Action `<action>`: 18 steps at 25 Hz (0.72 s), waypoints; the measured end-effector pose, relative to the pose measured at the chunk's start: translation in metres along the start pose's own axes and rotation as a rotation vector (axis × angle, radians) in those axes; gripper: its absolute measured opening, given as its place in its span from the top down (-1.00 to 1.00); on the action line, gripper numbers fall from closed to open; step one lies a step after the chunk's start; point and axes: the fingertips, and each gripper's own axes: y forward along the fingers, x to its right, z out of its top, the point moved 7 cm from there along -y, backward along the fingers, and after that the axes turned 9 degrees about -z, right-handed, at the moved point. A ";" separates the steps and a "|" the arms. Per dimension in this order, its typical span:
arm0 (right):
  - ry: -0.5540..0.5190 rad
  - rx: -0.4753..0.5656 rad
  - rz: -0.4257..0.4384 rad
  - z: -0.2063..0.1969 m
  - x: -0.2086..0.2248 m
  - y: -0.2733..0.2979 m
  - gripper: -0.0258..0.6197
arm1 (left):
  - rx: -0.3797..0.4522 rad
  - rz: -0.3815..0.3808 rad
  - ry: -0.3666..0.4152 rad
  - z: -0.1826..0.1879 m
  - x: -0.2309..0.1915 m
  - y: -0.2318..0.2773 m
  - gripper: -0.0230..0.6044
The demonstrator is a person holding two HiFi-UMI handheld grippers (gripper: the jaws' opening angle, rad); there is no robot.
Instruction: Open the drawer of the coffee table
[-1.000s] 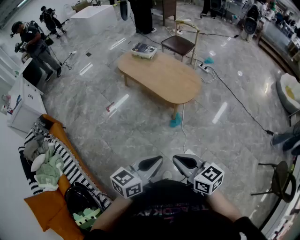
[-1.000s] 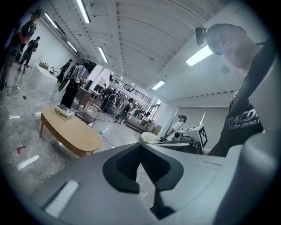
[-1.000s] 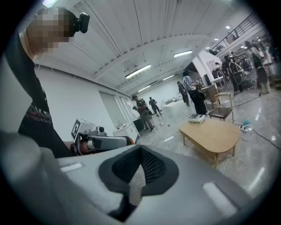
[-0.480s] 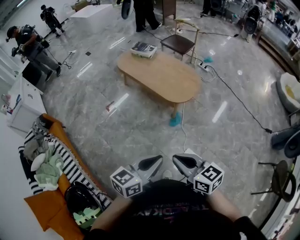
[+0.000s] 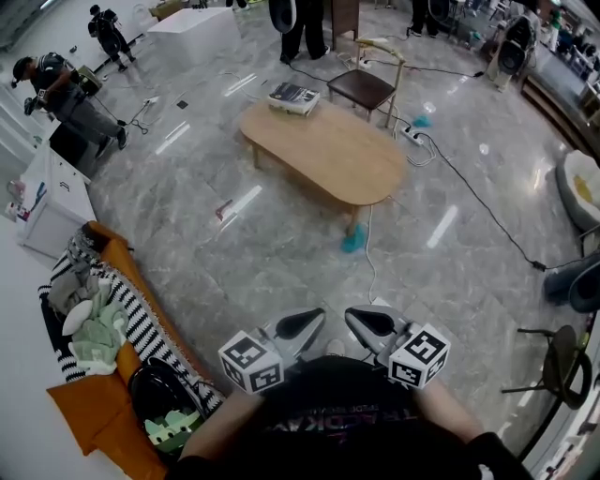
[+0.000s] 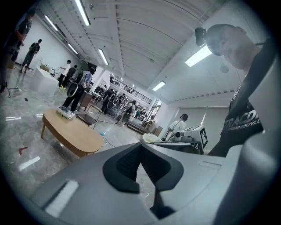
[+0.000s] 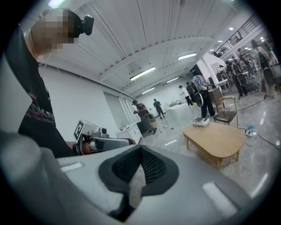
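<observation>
Far person (image 5: pixel 302 23) shifted right; left gripper (image 5: pixel 307 323), right gripper (image 5: pixel 362 322) jaws closed, empty; coffee table (image 5: pixel 328 150) well ahead.

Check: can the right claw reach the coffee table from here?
Probably not. The right claw, shut, sits close to the person's body, and the table stands well off across the floor. Nothing seems to block the way; step closer first.

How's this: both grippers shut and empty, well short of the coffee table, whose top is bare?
The top isn't bare: the head view shows a flat item at the far end of the coffee table. The left gripper and right gripper are shut, empty, well short.
</observation>
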 end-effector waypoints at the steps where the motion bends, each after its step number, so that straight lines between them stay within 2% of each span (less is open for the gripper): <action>1: -0.015 0.006 0.006 0.002 -0.002 0.000 0.92 | 0.005 0.002 0.002 0.002 0.000 -0.001 0.93; 5: -0.058 0.015 0.029 0.004 -0.008 0.000 0.92 | 0.018 0.018 0.015 0.007 0.003 -0.007 0.93; 18: -0.029 0.013 0.052 0.007 0.003 0.008 0.92 | 0.037 0.123 0.063 0.024 -0.016 -0.024 0.93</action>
